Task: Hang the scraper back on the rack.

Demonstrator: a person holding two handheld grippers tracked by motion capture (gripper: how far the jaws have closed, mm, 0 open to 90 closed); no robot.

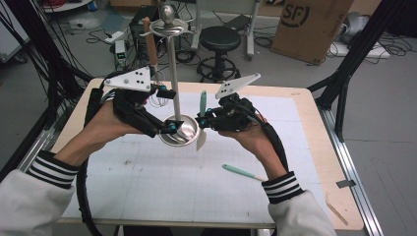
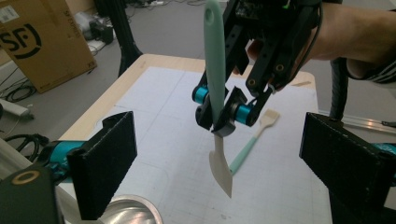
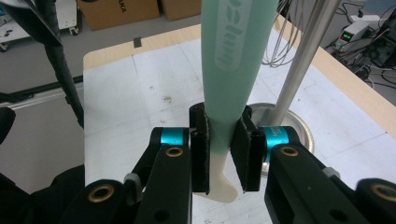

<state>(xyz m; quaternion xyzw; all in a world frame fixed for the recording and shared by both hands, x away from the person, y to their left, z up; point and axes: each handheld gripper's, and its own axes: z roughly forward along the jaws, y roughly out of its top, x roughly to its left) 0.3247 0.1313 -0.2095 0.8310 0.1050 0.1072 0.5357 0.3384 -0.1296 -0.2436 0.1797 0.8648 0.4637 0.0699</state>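
Observation:
A mint-handled spatula with a cream blade stands upright, blade down, in my right gripper, which is shut on its neck. The right gripper view shows both pads pressing the spatula just above the blade. My left gripper is open beside the metal stand's round base. In the left gripper view its jaws stand wide apart, and the spatula hangs ahead of them in the right gripper, untouched.
The stand's pole rises between the hands; a brown-handled utensil hangs from its top, and a wire whisk hangs behind. A second mint spatula lies on the white mat, and a wooden stick lies at the right edge.

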